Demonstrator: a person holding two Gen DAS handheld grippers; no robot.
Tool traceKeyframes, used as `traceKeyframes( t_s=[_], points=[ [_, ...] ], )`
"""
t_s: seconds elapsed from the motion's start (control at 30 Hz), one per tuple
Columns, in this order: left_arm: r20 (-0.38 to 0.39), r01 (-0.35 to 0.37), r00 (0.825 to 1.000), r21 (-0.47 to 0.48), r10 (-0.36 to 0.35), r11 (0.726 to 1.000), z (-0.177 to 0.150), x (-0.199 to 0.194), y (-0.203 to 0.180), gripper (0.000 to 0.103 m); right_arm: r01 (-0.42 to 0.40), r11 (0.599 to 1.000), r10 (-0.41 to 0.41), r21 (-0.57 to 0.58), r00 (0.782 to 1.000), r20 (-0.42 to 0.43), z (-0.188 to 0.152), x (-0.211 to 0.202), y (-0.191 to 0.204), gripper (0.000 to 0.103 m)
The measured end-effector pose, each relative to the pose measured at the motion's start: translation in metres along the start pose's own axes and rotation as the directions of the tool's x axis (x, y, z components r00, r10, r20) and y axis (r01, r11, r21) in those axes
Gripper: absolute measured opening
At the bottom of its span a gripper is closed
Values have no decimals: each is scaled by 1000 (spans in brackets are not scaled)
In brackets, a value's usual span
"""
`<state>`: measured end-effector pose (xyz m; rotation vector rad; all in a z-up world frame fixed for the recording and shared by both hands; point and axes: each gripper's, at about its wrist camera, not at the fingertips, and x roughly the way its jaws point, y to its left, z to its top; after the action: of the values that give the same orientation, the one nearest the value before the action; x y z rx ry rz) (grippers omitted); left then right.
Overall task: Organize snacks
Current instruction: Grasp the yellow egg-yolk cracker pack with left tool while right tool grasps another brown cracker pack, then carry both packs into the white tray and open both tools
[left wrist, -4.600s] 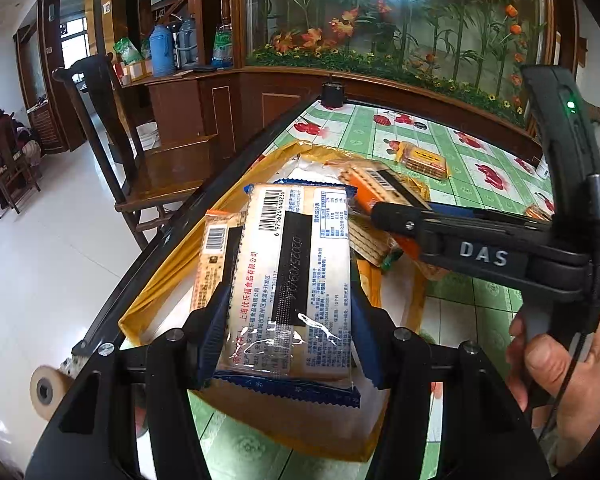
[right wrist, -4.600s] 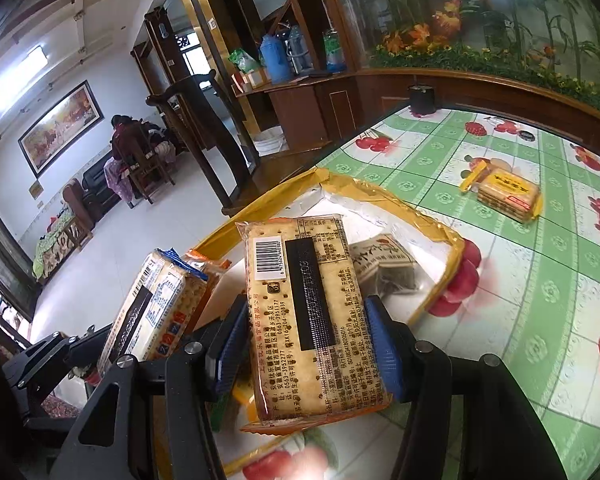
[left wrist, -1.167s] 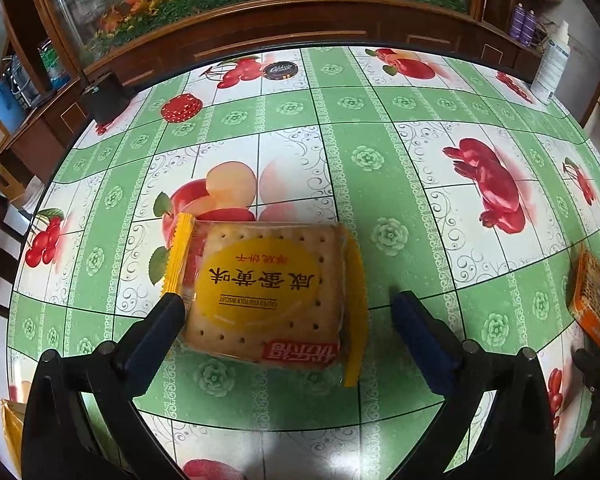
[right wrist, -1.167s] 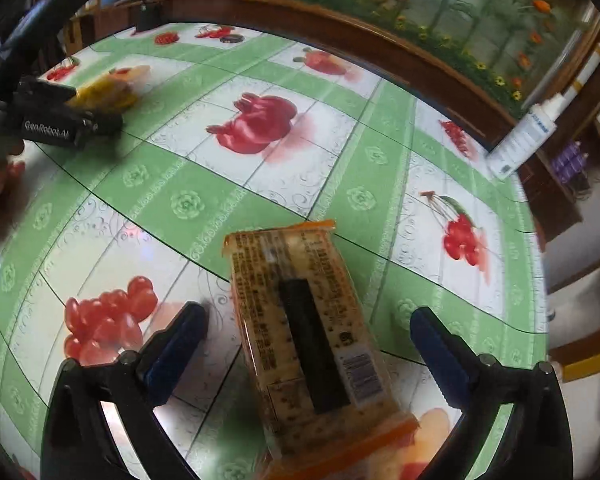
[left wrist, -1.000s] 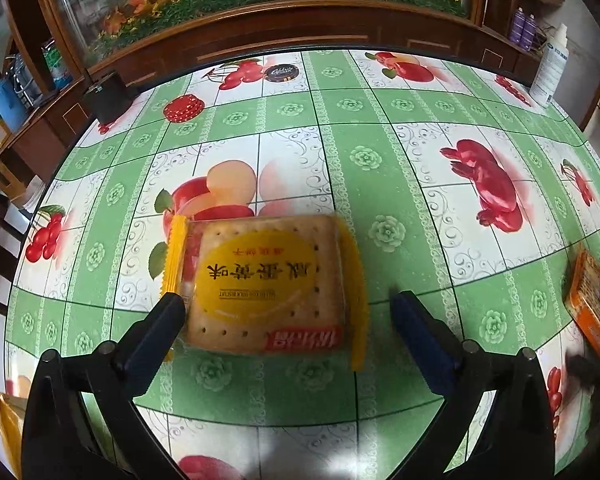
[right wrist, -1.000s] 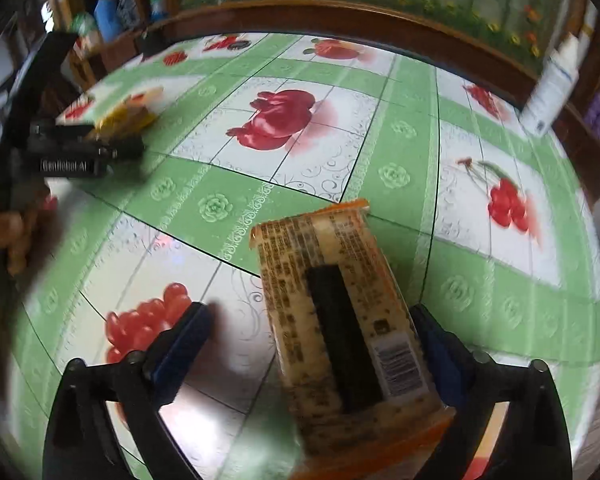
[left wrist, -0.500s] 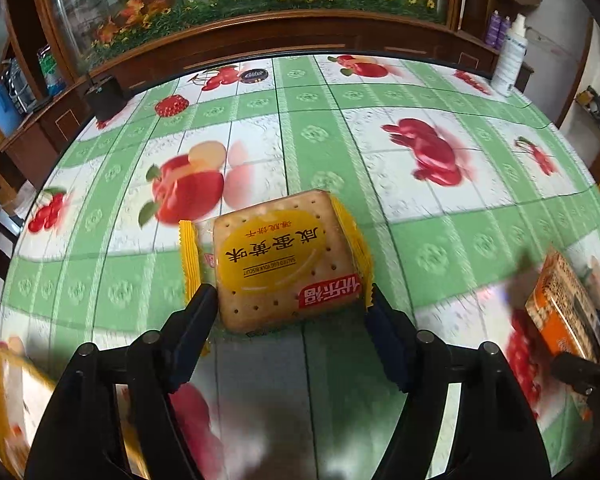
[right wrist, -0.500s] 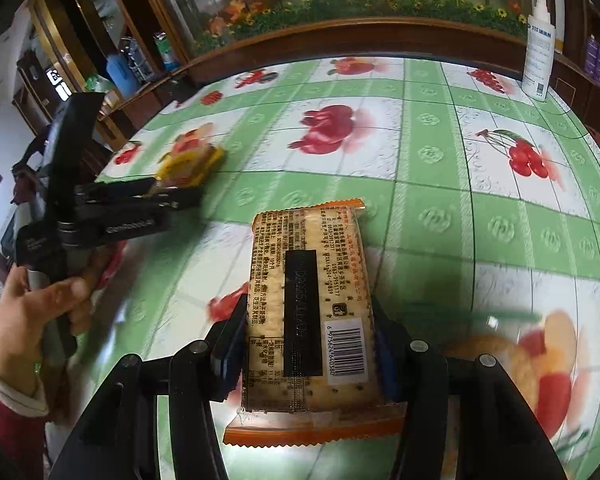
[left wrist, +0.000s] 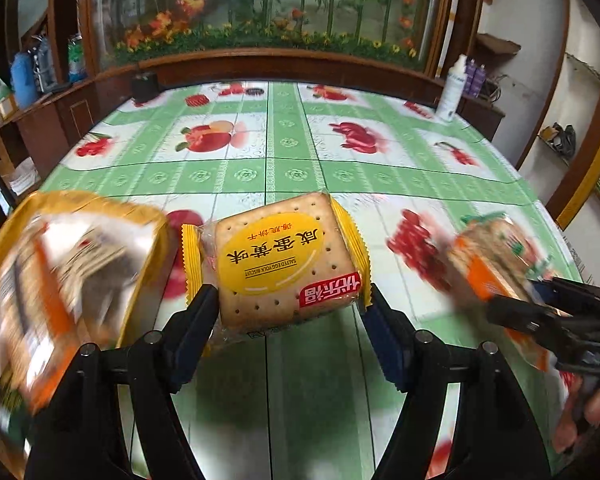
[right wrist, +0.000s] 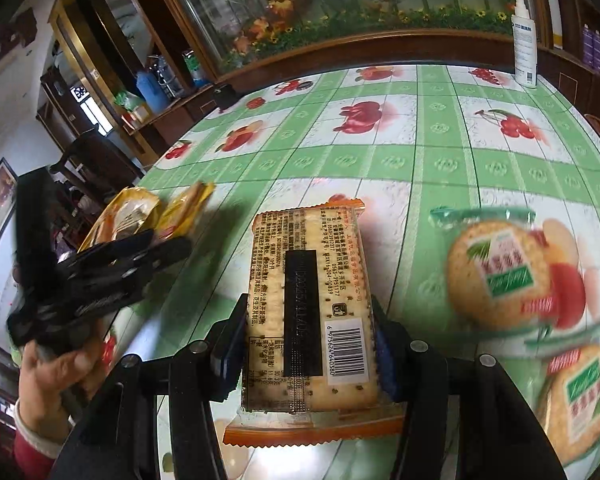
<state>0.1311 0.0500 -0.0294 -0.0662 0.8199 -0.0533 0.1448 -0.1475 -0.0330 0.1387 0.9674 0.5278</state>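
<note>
My left gripper point(left wrist: 288, 300) is shut on a square salted egg yolk biscuit pack point(left wrist: 276, 268) with yellow ends, held above the table. To its left lies a yellow tray point(left wrist: 100, 200) with several snack packs, blurred. My right gripper point(right wrist: 310, 320) is shut on a long cracker pack point(right wrist: 308, 280) with an orange edge and its barcode side up. In the right wrist view, the left gripper point(right wrist: 172, 248) and its yellow pack point(right wrist: 188, 204) hang beside the tray point(right wrist: 140, 196). The left wrist view shows the right gripper point(left wrist: 540, 300) with its orange pack point(left wrist: 496, 252) at the right.
Two round cracker packs point(right wrist: 496, 272) point(right wrist: 580, 392) lie on the green fruit-print tablecloth point(right wrist: 420, 160) at the right. A white spray bottle point(right wrist: 524, 44) stands at the far edge and a small black box point(left wrist: 144, 86) at the far left corner. A dark chair point(right wrist: 92, 160) stands beyond the tray.
Both grippers stood wide around packs lying on the table; both have closed on them and lifted them. The left gripper has carried its pack towards the yellow tray.
</note>
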Motion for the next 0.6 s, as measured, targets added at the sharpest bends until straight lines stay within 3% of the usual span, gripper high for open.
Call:
traceKeyframes(
  t_s=[0.37, 0.6],
  points=[
    [120, -78, 989, -62, 85, 995, -40, -86, 23, 72, -1, 995, 2, -99, 1000, 12, -29, -1, 52, 55],
    [164, -122, 977, -100, 138, 987, -57, -121, 46, 72, -11, 982, 17, -190, 999, 29, -36, -4, 99, 55]
  ],
)
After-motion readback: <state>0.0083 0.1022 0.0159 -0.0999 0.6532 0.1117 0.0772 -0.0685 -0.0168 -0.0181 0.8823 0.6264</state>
